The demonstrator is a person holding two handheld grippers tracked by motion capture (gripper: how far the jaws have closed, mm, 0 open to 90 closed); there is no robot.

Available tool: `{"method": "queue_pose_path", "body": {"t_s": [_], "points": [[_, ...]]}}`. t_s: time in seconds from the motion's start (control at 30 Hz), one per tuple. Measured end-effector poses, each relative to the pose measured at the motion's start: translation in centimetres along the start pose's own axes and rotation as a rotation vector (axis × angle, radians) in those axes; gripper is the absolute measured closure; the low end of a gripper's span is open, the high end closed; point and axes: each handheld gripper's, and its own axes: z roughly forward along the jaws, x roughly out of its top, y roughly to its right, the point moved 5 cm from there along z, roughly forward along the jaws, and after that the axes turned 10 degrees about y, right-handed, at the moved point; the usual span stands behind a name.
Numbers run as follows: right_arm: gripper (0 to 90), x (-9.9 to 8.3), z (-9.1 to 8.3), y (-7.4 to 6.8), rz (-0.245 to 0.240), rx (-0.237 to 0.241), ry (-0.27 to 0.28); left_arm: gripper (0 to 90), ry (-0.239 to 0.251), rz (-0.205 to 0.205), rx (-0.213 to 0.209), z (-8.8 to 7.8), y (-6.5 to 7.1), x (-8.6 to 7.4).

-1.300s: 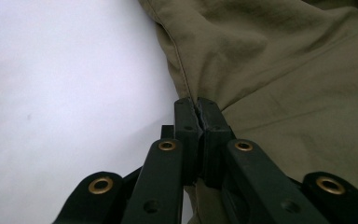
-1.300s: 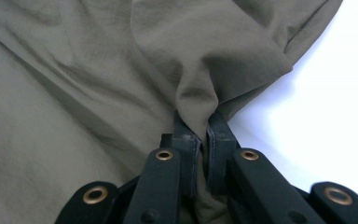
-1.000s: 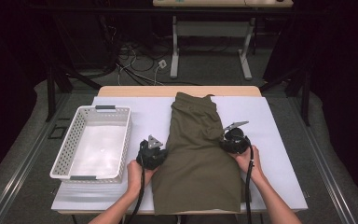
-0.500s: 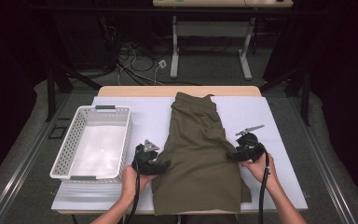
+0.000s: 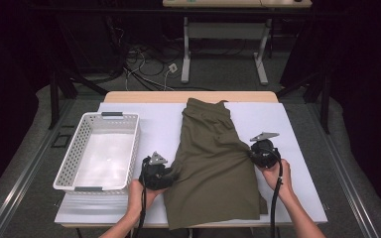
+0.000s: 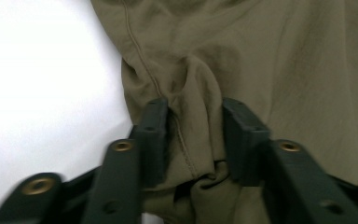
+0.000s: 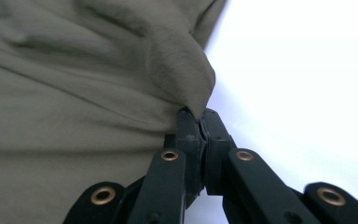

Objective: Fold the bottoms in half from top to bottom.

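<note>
An olive-green garment (image 5: 213, 163) lies lengthwise on the white table cover (image 5: 149, 124), waistband at the far end. My left gripper (image 5: 172, 173) is at the garment's left edge. In the left gripper view its jaws (image 6: 196, 107) have just been closing and stand apart, with a raised fold of the cloth (image 6: 196, 140) between them, not squeezed. My right gripper (image 5: 253, 154) is at the garment's right edge. In the right gripper view it (image 7: 199, 114) is shut on a pinched peak of the cloth (image 7: 182, 74).
A white perforated basket (image 5: 67, 163) stands on the left part of the table, close to the left hand. Bare white cover lies right of the garment. Beyond the far table edge are cables and a desk frame on the floor.
The right gripper has moved outward to the right edge of the garment. The left gripper has slid slightly toward the person along the left edge.
</note>
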Motion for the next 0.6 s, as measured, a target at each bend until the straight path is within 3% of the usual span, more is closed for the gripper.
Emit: {"method": "queue_pose_path", "body": {"t_s": [0.07,0.13,0.23,0.37,0.47,0.53,0.6], "points": [[88.1,0.1,0.6,0.1,-0.018,-0.008,-0.004,49.8,-0.01,-0.007,0.013,-0.1,0.1,0.0],[83.9,-0.5,1.3,0.0,-0.018,0.005,-0.054,39.5,-0.028,-0.017,0.022,-0.3,0.2,-0.3],[63.5,-1.2,1.0,-0.2,-0.015,0.013,-0.089,33.7,-0.051,-0.013,0.015,-0.6,0.4,-0.8],[44.6,-1.2,-1.2,-0.7,0.006,0.043,-0.092,30.0,-0.081,-0.013,0.004,-1.2,1.1,-1.6],[37.5,-1.4,-2.7,-1.6,0.048,0.121,-0.096,33.8,-0.083,-0.014,-0.004,-1.2,1.6,-2.2],[36.0,-2.2,-3.0,-2.4,0.072,0.183,-0.13,41.2,-0.095,0.006,-0.01,-1.0,1.9,-2.4],[37.6,-3.2,-2.9,-2.8,0.072,0.207,-0.174,47.3,-0.071,0.032,0.003,-0.9,2.3,-2.5]]}}
